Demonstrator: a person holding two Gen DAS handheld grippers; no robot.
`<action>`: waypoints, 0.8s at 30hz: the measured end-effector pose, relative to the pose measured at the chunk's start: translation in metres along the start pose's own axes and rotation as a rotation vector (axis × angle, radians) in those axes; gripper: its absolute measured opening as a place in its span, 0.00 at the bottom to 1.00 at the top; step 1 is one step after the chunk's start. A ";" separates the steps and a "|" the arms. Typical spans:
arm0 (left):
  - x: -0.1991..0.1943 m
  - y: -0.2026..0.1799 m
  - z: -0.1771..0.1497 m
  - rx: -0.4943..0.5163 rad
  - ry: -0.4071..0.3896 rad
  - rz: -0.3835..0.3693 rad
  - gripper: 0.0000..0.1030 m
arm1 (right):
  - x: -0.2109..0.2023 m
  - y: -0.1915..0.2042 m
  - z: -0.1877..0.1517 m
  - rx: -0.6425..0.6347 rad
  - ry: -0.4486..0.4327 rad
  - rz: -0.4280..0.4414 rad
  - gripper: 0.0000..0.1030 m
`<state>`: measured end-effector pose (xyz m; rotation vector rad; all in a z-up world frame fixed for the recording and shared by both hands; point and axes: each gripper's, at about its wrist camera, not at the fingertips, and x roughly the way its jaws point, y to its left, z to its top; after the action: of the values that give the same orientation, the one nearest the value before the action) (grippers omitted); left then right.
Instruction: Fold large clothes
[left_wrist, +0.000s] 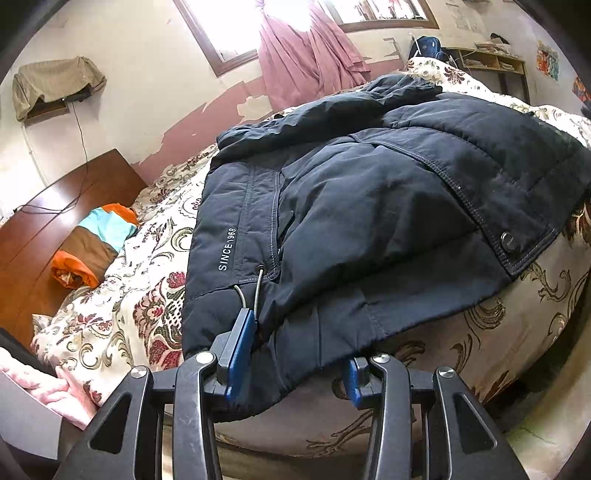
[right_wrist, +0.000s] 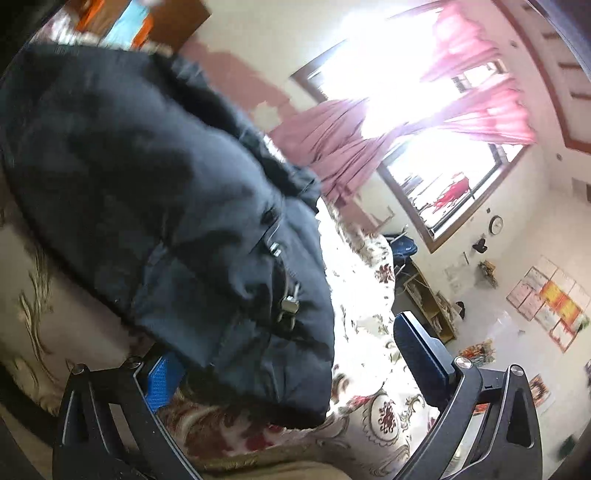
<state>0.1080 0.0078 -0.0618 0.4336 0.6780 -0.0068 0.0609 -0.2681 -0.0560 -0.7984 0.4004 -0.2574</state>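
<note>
Left gripper (left_wrist: 295, 354) (pinching jacket (left_wrist: 369, 206) hem)

Left tongs (left_wrist: 295, 354) clamped, tilted downward — right tongs (right_wrist: 291, 354) spread wide.

One dark padded jacket (left_wrist: 369, 206) lies on one bed (left_wrist: 147, 295) with a flowered cover. Two grippers are in view, the left gripper (left_wrist: 291, 354) and the right gripper (right_wrist: 291, 354). Two pink curtains (left_wrist: 306, 55) hang at the far windows. One orange, blue and brown bundle (left_wrist: 92, 243) sits far left.
</note>
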 end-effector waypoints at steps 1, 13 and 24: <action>-0.001 0.000 0.000 0.002 0.001 0.002 0.39 | -0.003 -0.003 0.001 0.023 -0.016 0.005 0.95; 0.002 -0.002 -0.005 0.017 0.027 0.005 0.41 | -0.026 -0.025 0.016 0.123 -0.153 0.169 0.21; 0.004 -0.007 -0.010 0.047 0.046 -0.016 0.42 | 0.023 -0.076 0.040 0.336 -0.226 0.303 0.14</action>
<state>0.1040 0.0055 -0.0742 0.4749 0.7275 -0.0283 0.0936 -0.3019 0.0196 -0.4221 0.2506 0.0503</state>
